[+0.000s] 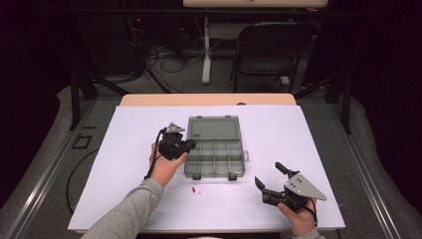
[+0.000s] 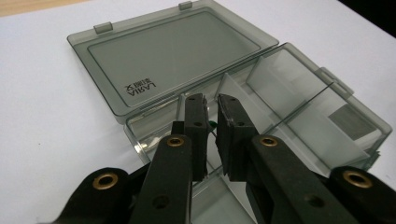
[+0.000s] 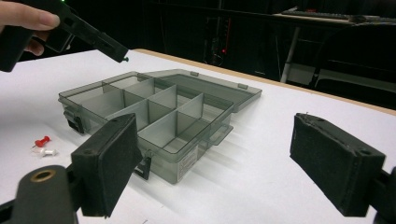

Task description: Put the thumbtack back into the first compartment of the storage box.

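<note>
**A:** What have you got in your left gripper (image 2: 211, 122)?

**B:** A green pushpin (image 2: 212, 124), I think. The gripper is clenched on it, and just a speck of green shows between the pads. I'm holding it over the near-left compartments of the organizer box (image 1: 215, 149), whose lid lies open at 12 o'clock.

**A:** And the right gripper (image 1: 271, 175)?

**B:** Released, jaws wide apart, resting at 4 o'clock from the box with nothing in it.

**A:** How does a pin like that handle?

**B:** Very light, hard and slick, with a sharp point. I judge it best pinched across the plastic head, since the thin shaft would slip or twist. The pads are soft, so it could tilt unnoticed.

**A:** Any more left?

**B:** A red pushpin (image 1: 193, 189) and a white pushpin (image 1: 200, 191) lie touching on the bench (image 1: 124, 149), at 6 o'clock from the box, just off its front edge.
</note>
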Available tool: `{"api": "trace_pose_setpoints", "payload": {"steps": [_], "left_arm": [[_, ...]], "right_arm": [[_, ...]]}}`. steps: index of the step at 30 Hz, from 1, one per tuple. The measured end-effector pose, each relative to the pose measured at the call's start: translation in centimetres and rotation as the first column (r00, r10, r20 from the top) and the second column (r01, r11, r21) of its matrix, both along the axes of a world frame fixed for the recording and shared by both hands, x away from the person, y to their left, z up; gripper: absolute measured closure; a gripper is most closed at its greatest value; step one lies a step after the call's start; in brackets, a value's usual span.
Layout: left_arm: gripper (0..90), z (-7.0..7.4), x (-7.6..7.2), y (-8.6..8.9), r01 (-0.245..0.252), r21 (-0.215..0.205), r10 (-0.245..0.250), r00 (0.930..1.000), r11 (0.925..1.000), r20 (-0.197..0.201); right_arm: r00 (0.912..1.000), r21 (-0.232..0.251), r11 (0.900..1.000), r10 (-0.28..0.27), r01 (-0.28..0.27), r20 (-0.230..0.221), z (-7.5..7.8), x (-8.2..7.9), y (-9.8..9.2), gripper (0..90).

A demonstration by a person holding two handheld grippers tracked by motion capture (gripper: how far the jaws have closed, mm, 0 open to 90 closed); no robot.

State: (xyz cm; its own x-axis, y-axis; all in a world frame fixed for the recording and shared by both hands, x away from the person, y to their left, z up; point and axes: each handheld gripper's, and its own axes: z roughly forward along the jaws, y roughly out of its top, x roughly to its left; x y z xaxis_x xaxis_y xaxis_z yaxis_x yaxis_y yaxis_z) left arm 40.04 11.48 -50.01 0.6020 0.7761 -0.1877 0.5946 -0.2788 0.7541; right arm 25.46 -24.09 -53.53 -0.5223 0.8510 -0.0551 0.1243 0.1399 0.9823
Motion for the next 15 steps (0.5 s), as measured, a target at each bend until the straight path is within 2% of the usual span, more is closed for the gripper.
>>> {"api": "trace_pose_setpoints", "payload": {"steps": [7, 15], "left_arm": [[82.8, -0.9, 0.8, -0.1, 0.002, 0.021, -0.001, 0.9996, 0.9998, -0.027], [82.7, -1.7, 1.3, -0.4, -0.007, 0.038, 0.008, 0.9992, 0.9993, -0.038]], "right_arm": [[1.0000, -0.003, 1.000, 0.005, -0.005, -0.005, 0.0, 0.0, 0.0, 15.2], [0.9999, -0.005, 1.000, 0.006, -0.006, -0.010, -0.1, 0.1, 0.0, 15.2]]}}
